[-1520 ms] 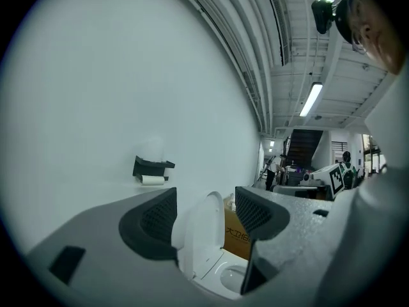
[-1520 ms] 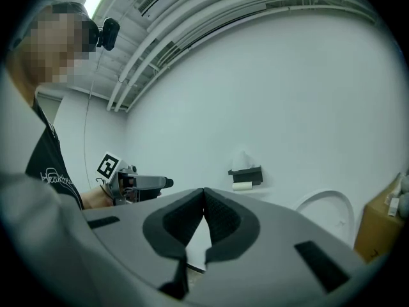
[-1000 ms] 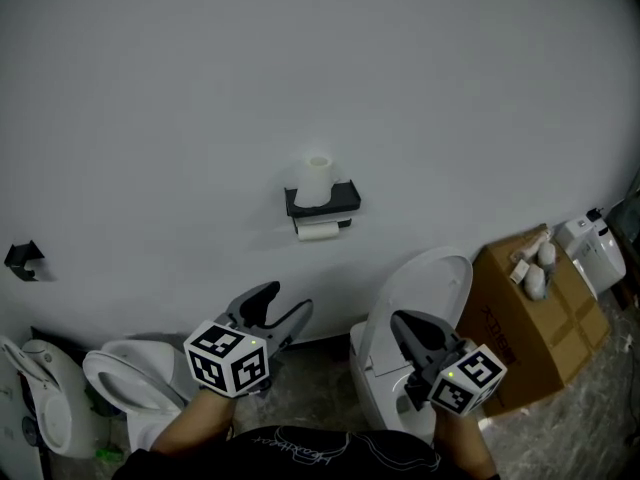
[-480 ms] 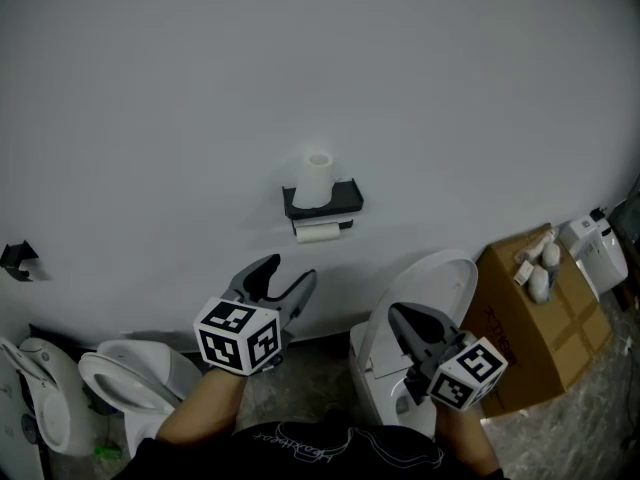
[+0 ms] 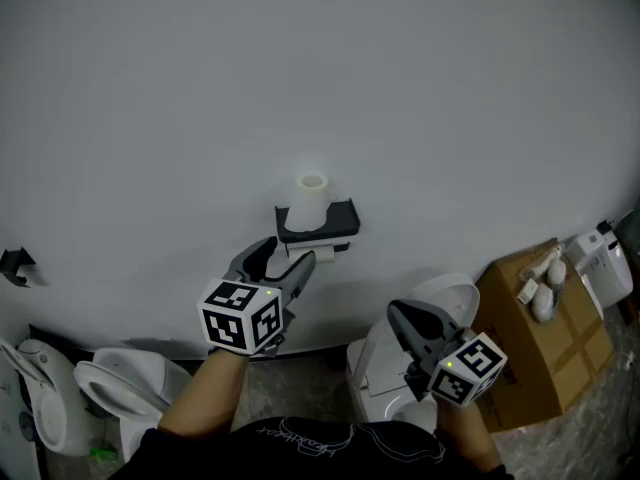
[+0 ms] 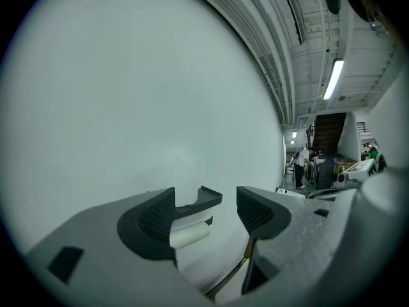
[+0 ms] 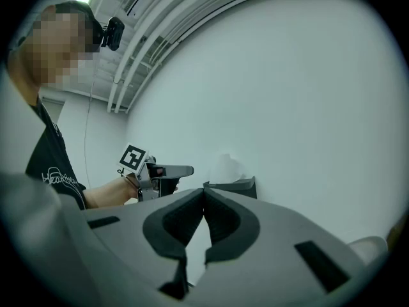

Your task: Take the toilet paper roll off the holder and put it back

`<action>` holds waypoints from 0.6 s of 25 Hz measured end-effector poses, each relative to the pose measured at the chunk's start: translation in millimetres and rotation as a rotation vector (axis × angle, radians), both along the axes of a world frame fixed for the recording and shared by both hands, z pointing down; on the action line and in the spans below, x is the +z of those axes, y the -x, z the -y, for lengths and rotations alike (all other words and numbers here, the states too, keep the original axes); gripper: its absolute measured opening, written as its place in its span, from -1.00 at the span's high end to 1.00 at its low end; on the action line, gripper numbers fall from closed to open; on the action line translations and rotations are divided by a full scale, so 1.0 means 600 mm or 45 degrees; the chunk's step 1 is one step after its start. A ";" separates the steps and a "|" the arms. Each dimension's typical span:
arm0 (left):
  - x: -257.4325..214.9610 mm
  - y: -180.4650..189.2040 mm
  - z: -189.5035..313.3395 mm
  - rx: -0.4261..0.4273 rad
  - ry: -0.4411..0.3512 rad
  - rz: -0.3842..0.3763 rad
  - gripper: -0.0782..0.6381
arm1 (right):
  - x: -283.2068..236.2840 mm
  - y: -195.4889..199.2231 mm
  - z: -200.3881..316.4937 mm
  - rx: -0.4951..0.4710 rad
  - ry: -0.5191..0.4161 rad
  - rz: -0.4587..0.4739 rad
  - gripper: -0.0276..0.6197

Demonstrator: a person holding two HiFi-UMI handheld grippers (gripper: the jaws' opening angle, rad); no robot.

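i see my left tongs (image 5: 285,259) opening, empty, just below the holder (image 5: 335,220), the toilet paper roll (image 5: 311,200) upright on top of it, my right tongs (image 5: 397,313) pressed together further below it.

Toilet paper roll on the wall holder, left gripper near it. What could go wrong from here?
1. The upright roll stands free atop the holder. The left gripper, jaws opening and empty, sits just below and could knock it over.
2. A second roll hangs under the holder beside the gripper, so it might grab the wrong one.
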State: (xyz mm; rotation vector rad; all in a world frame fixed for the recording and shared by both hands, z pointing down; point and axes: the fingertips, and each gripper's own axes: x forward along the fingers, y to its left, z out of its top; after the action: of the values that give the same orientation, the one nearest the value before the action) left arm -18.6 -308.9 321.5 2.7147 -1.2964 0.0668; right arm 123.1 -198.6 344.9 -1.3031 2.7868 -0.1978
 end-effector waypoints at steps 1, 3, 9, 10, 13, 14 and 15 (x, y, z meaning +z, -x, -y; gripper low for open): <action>-0.003 -0.003 0.011 -0.005 0.001 0.001 -0.03 | -0.001 -0.002 0.007 -0.007 -0.002 0.003 0.90; -0.009 -0.012 0.030 -0.009 -0.004 0.017 -0.05 | -0.004 -0.006 0.020 -0.019 -0.006 0.000 0.90; -0.012 -0.036 0.082 -0.046 -0.024 0.093 -0.08 | -0.010 -0.020 0.052 -0.045 -0.020 0.001 0.90; -0.011 -0.039 0.091 -0.054 -0.026 0.105 -0.09 | -0.011 -0.022 0.057 -0.047 -0.021 0.001 0.90; -0.012 -0.044 0.114 -0.073 -0.022 0.133 -0.12 | -0.013 -0.027 0.066 -0.053 -0.026 -0.002 0.90; -0.012 -0.046 0.120 -0.076 -0.015 0.139 -0.12 | -0.014 -0.029 0.069 -0.056 -0.027 -0.003 0.90; -0.012 -0.049 0.127 -0.077 -0.006 0.143 -0.13 | -0.014 -0.031 0.073 -0.058 -0.027 -0.003 0.90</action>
State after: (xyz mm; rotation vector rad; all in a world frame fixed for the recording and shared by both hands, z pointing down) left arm 10.8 -384.8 314.5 2.7090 -1.4091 0.2130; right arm 141.8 -242.2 336.6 -1.2362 2.8143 -0.1685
